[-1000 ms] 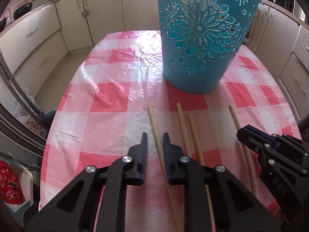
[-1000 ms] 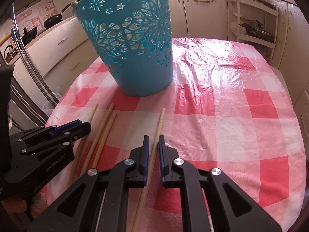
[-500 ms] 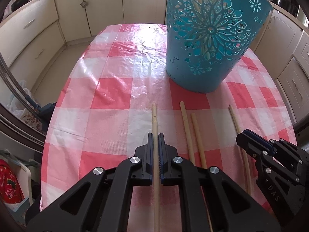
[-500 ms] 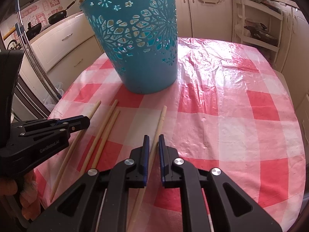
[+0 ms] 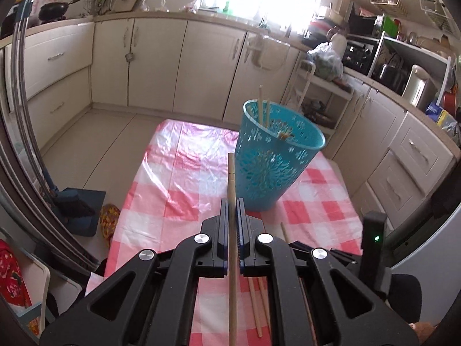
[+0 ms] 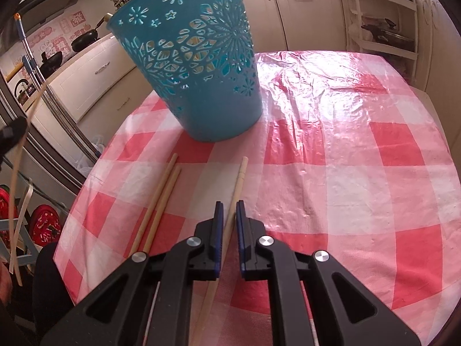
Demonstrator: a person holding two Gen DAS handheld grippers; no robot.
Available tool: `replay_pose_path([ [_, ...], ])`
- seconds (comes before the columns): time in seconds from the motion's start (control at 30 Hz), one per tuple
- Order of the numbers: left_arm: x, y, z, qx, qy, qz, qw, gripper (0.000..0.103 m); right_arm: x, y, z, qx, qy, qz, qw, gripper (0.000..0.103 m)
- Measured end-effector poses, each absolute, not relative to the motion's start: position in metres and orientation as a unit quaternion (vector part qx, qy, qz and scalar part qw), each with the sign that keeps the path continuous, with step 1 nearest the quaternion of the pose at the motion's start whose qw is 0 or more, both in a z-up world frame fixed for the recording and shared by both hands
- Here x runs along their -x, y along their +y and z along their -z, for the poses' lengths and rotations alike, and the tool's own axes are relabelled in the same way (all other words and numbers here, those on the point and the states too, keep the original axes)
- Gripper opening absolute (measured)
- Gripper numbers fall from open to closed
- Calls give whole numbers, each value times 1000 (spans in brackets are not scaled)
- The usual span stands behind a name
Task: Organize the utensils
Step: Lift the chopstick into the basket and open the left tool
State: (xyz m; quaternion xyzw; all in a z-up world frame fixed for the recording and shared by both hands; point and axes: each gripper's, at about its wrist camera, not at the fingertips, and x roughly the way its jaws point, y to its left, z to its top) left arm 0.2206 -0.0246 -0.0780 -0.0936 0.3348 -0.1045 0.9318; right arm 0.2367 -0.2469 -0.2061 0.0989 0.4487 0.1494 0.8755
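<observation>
My left gripper (image 5: 231, 201) is shut on a wooden chopstick (image 5: 231, 178) and holds it high above the table, pointing toward the teal cut-out basket (image 5: 273, 170). Two chopsticks (image 5: 263, 109) stand inside the basket. My right gripper (image 6: 229, 204) sits low over the table, jaws slightly apart on either side of a chopstick (image 6: 239, 178) that lies flat between them. Two more chopsticks (image 6: 161, 199) lie side by side to its left. The basket (image 6: 198, 66) stands just beyond them. The lifted chopstick (image 6: 15, 173) shows at the far left of the right wrist view.
The table wears a red-and-white checked plastic cloth (image 6: 360, 158). Cream kitchen cabinets (image 5: 161, 63) ring the room. A white shelf rack (image 5: 319, 95) stands behind the basket. A metal pole (image 6: 49, 95) stands left of the table.
My left gripper has risen high off the table with the chopstick clamped in it. My right gripper has stayed low around its chopstick.
</observation>
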Motion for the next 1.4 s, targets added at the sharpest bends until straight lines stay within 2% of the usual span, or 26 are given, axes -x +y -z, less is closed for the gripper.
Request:
replay_pose_path([
  [0.27,-240,-42,22,109,276,136,945,5,-237,-249,206,-105,448,-153,875,10],
  [0.6,-315,-81,-48,138,178,127,966,5,-236,-249,206,-103,447,-156,875,10],
  [1.0,-393,-101,6,165,185,69,966,5,-238,-250,207,-111,446,-163,873,10],
  [1.27,-389,-116,40,97,227,56,967,5,-238,-250,207,-112,446,-164,873,10],
  [1.33,-384,-115,46,84,245,56,964,7,-238,-251,207,-112,447,-164,872,10],
  [1.37,-380,-113,47,80,248,55,964,12,-238,-251,207,-114,447,-164,872,10],
  [1.4,-374,-109,47,76,250,52,964,22,-238,-251,207,-115,447,-165,872,10],
])
